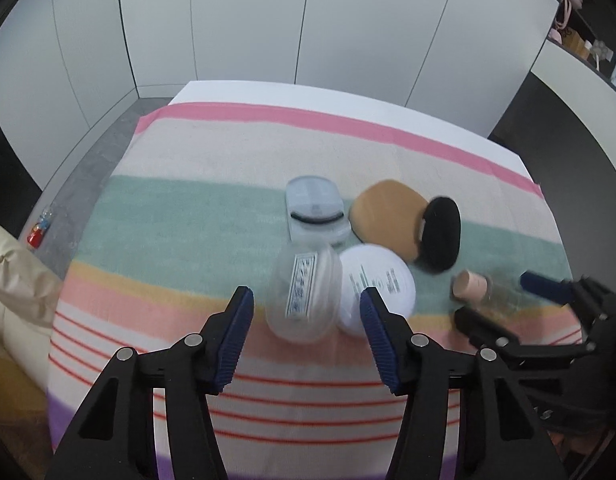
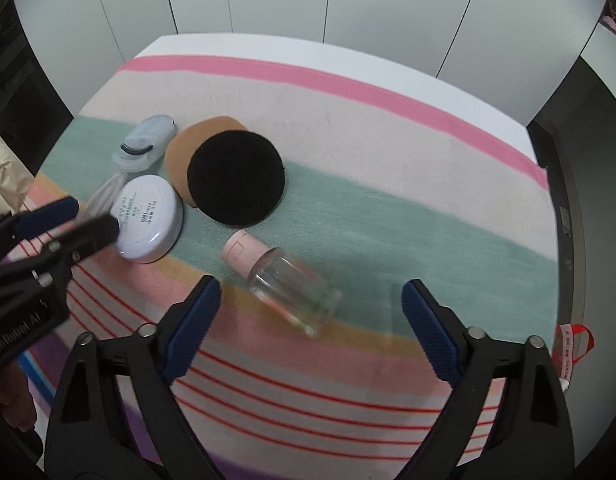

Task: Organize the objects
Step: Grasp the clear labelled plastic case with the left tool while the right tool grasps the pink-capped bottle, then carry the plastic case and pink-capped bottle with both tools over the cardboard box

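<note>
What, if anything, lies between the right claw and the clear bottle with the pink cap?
Nothing visible. The right claw is open, and the clear bottle lies on its side on the striped cloth just ahead of its fingers, pink cap pointing away. The black puff sits farther back.

Motion blurs the clear jar (image 1: 304, 298); labels on the white tin (image 1: 373, 286) are unreadable.

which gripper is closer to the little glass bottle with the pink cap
Right. The right gripper is open with the glass bottle lying on its side just ahead, between its fingers. The left gripper, also open, is off to the bottle's left, at the clear jar.
</note>
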`<state>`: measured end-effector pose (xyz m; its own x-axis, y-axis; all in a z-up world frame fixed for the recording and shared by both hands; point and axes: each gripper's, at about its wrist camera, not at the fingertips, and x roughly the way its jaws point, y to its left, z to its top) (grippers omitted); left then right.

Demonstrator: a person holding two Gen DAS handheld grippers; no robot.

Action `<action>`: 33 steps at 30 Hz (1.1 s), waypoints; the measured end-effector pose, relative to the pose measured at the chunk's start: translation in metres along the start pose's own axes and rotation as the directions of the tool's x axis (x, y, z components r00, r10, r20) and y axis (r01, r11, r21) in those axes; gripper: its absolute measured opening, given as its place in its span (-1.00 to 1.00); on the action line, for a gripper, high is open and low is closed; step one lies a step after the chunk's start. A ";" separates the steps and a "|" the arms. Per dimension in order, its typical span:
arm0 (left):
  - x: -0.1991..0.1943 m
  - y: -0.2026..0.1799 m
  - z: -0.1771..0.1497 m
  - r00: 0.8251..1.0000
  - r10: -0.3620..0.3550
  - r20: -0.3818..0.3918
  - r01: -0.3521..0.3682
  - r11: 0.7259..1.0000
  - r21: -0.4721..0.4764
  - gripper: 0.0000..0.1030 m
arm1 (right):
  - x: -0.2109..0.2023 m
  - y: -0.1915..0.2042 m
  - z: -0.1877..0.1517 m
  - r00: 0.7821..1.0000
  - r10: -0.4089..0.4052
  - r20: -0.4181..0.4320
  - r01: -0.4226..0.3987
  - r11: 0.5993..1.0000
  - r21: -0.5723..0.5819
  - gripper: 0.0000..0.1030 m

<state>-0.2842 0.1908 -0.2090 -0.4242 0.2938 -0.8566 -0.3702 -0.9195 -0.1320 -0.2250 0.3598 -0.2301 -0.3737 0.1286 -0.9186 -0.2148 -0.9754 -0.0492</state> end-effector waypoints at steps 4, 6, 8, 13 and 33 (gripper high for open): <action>0.004 0.003 0.005 0.999 -0.043 0.001 0.043 0.999 -0.015 -0.25 | 0.006 0.002 0.002 0.999 0.043 0.011 -0.043 0.999 0.011 0.45; 0.004 0.003 0.005 0.999 -0.045 -0.006 0.045 0.999 -0.019 -0.25 | 0.005 0.006 0.003 0.998 0.049 0.028 -0.049 0.999 -0.008 0.19; 0.004 0.003 0.005 0.999 -0.043 -0.010 0.043 0.999 -0.020 -0.26 | 0.003 0.011 0.004 0.998 0.056 0.037 -0.055 0.998 -0.034 -0.24; -0.003 0.002 -0.001 0.999 -0.022 -0.024 0.022 1.000 -0.010 -0.26 | 0.000 0.013 0.005 0.997 0.074 0.025 -0.073 0.997 -0.028 -0.45; -0.089 -0.018 -0.008 1.000 -0.001 0.009 0.001 0.999 0.035 -0.27 | -0.069 0.001 -0.012 0.993 0.110 0.043 -0.112 0.993 0.042 -0.45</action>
<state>-0.2332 0.1795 -0.1345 -0.4311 0.2969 -0.8520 -0.3990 -0.9097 -0.1151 -0.1885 0.3475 -0.1717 -0.4332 0.0276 -0.9009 -0.2095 -0.9752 0.0709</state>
